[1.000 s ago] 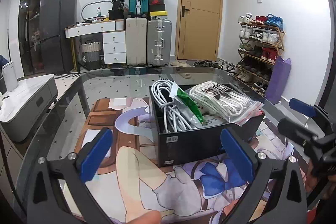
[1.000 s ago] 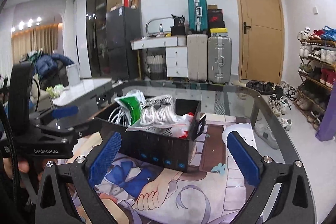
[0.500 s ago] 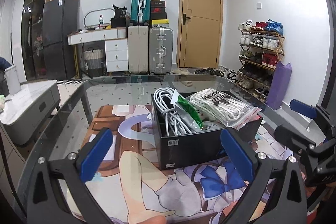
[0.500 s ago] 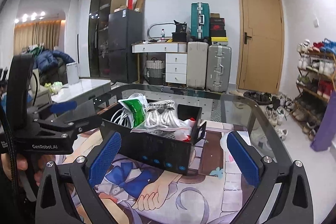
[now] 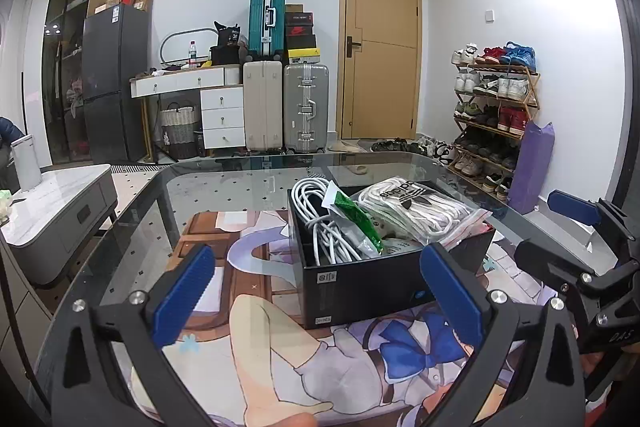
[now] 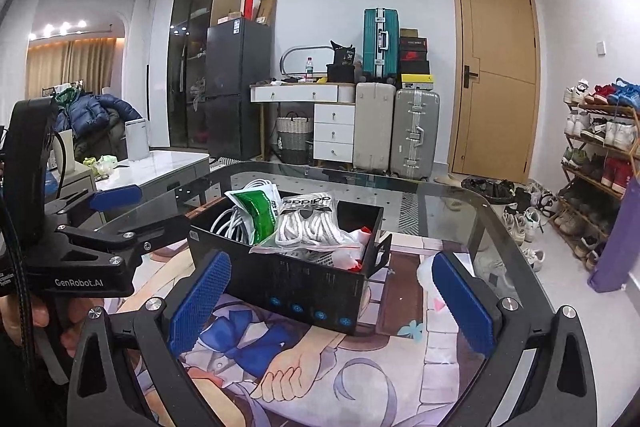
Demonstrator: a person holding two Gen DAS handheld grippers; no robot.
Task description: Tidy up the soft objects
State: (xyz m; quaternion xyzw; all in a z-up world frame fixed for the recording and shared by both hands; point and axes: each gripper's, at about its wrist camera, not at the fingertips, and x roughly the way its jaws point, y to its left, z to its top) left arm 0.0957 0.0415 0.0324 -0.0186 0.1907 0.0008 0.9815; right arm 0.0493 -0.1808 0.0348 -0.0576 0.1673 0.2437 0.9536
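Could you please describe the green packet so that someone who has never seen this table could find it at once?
On the glass table stands a black box full of soft things. The green packet stands in its middle, between loose white cables and a clear bag of white rope. It is the only green thing in the box.

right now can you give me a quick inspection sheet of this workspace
surface: glass table with a printed cartoon mat on it
job's things: black box on the mat, holding a bag of white rope and a green-and-white packet
clutter: nothing seen
grippers: left gripper and right gripper both open, empty, short of the box
cables: white cable coiled in the box's left end
surroundings: suitcases, door, shoe rack, fridge
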